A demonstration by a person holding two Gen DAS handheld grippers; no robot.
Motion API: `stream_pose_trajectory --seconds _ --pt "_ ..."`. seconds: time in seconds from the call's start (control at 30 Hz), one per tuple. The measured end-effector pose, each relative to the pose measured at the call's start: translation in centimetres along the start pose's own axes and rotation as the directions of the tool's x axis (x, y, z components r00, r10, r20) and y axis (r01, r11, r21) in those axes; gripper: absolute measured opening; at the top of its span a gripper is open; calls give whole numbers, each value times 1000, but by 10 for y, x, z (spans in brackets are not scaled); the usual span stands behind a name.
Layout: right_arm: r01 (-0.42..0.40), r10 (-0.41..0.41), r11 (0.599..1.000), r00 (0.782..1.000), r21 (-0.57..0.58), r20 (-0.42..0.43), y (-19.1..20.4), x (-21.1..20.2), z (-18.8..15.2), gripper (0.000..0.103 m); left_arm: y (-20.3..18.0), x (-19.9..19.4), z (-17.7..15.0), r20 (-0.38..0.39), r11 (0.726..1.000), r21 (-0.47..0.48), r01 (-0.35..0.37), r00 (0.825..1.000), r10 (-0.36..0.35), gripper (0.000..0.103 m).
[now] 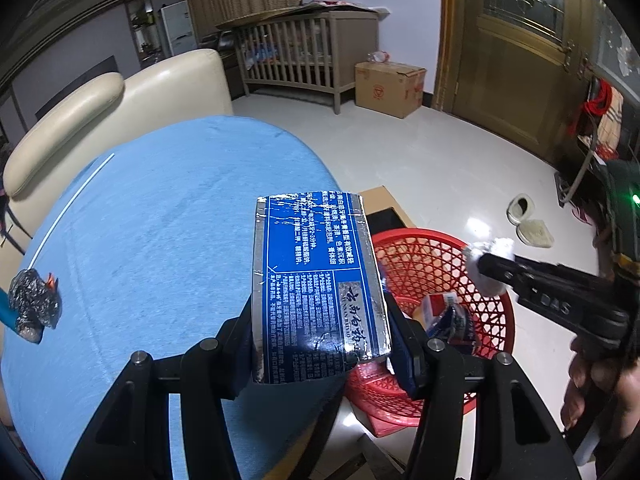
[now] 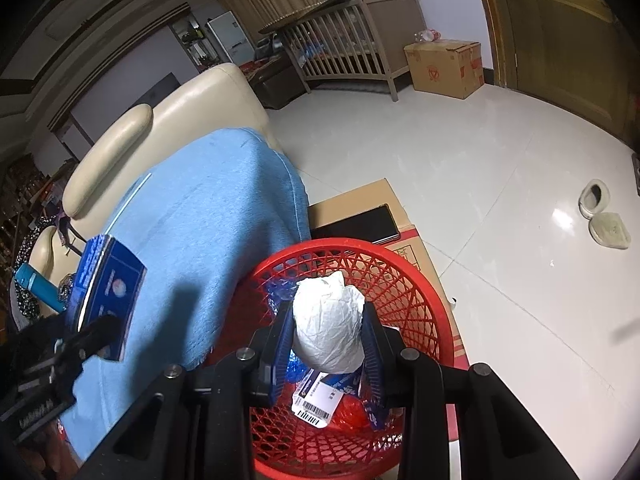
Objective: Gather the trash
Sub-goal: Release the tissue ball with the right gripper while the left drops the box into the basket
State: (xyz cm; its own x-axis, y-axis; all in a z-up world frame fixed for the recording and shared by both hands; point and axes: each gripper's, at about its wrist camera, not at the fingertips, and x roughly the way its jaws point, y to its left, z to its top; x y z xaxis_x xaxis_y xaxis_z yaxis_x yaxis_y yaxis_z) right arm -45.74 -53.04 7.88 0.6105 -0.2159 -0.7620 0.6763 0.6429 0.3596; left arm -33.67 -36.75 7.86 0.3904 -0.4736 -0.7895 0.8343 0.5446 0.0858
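Note:
My left gripper (image 1: 320,320) is shut on a blue and silver carton (image 1: 316,280), held above the right edge of the blue-covered table (image 1: 160,220); the carton also shows in the right wrist view (image 2: 106,296). My right gripper (image 2: 328,332) is shut on a crumpled white paper ball (image 2: 328,320), held over the red mesh basket (image 2: 420,304). The ball (image 1: 490,264) and the basket (image 1: 432,264) also show in the left wrist view. The basket holds several wrappers and a small box (image 2: 316,400).
A crumpled black foil wrapper (image 1: 34,304) lies at the table's left edge beside a blue object (image 2: 38,286). A cream sofa (image 1: 112,100) stands behind the table. A flat cardboard box (image 2: 360,208) lies by the basket. A pair of slippers (image 2: 604,216) lies on the tiled floor.

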Motion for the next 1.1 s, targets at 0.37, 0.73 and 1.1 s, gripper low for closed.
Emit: stream_pose_trajectory --seconds 0.37,0.73,1.1 --pt "-23 24 996 1000 81 -8 -20 17 17 70 -25 22 3 -66 992 30 121 991 -119 59" --pt "-40 33 987 998 156 46 -40 -2 26 70 -26 39 -1 -149 982 -4 190 971 -188 70" --pt "-90 88 994 996 69 25 10 8 35 70 89 4 -10 -48 977 -214 0 999 -10 70"
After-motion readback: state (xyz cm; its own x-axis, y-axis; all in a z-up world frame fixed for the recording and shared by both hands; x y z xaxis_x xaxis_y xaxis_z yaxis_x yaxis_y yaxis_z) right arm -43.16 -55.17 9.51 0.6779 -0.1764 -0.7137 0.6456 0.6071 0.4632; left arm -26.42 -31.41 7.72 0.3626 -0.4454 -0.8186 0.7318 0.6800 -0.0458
